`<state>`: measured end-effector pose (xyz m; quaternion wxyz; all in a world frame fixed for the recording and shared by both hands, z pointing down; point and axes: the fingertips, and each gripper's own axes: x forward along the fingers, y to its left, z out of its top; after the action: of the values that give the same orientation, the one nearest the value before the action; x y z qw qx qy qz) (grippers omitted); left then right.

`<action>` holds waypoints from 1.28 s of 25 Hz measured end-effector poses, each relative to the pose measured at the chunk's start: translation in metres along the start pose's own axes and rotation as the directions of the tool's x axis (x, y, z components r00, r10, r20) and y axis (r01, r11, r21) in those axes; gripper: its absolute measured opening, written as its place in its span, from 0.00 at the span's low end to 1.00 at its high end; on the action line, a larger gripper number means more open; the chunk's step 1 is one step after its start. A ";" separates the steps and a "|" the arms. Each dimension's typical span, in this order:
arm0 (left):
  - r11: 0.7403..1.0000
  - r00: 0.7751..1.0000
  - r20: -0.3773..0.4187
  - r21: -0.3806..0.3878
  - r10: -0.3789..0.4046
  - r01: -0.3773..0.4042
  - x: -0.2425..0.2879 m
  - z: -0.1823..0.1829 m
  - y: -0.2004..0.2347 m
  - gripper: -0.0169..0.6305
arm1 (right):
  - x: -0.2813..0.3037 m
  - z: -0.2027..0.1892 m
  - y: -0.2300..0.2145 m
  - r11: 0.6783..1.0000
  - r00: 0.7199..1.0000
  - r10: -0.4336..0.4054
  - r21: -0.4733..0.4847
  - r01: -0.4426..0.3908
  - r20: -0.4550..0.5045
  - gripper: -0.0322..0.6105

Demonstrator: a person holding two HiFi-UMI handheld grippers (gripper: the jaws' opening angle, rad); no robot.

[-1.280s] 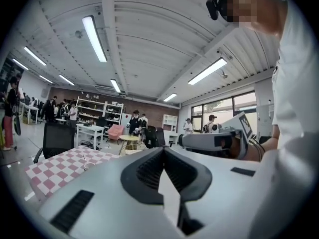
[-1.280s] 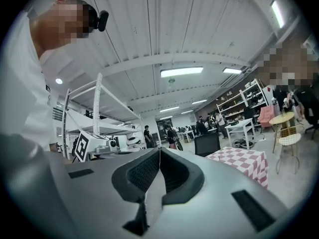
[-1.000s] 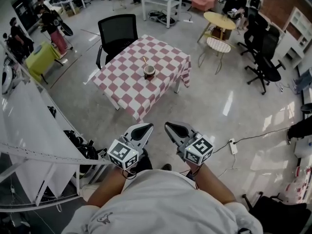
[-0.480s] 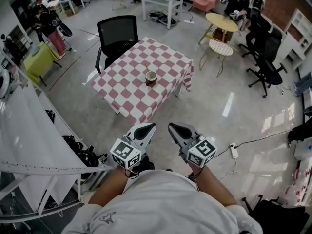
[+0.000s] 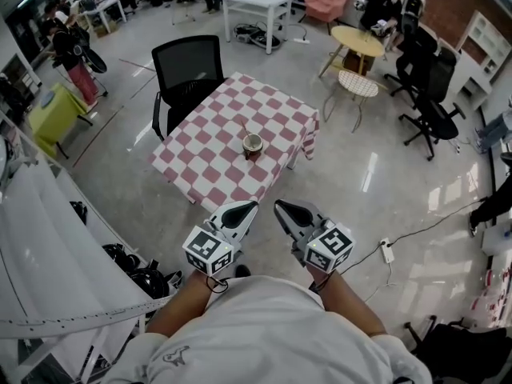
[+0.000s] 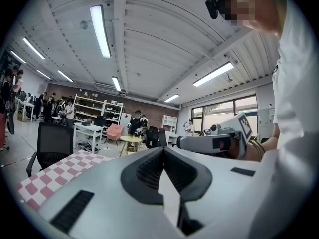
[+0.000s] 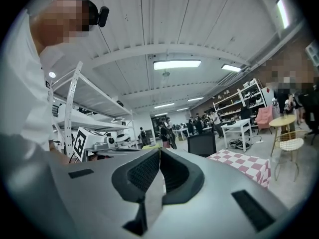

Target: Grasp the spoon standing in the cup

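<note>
Floor: glossy grey, open shop space, with several people at the far edges.

Worktop: one, square, under a pink-and-white checked cloth, set cornerwise to the head view. One black chair stands at its far-left side. Beyond it are one white table, one round yellow table and one small white round-seat chair.

Cup: one, upright, near the middle of the worktop and a little toward its right corner. It is the only vessel on the cloth.

Spoon: one, standing in the cup, with its thin handle leaning up and toward the far left. The bowl end is down inside the cup and cannot be seen.

Tongs: two sets, both held low and close to the person's body, over bare floor on the near side of the worktop and well apart from the cup. They sit side by side with tips angled toward each other. Each carries one marker cube.

Left tongs: the left gripper view shows the jaws brought together at the tips, with nothing between them.

Right tongs: the right gripper view shows the same, with jaws closed tip to tip and holding nothing.
</note>
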<state>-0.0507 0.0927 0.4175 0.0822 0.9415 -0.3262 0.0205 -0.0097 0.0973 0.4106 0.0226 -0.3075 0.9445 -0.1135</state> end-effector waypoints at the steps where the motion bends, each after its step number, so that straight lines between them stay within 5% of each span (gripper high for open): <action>1: 1.000 1.000 0.001 0.001 -0.010 0.010 0.000 0.002 0.006 0.04 | 0.008 0.002 0.000 1.000 1.000 -0.004 -0.003 0.004 0.000 0.10; 17: 0.999 0.999 0.018 -0.028 -0.028 0.028 0.022 0.010 0.078 0.04 | 0.064 0.013 -0.041 0.999 0.999 -0.032 -0.010 0.032 0.008 0.10; 32: 0.998 0.998 0.037 -0.038 0.059 -0.057 0.142 0.021 0.092 0.04 | 0.049 0.043 -0.159 0.998 0.999 0.053 -0.019 -0.053 -0.003 0.10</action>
<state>0.0040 -0.0688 0.4228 0.0928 0.9301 -0.3553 -0.0011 0.0466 -0.0648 0.4060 0.0217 -0.2823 0.9534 -0.1041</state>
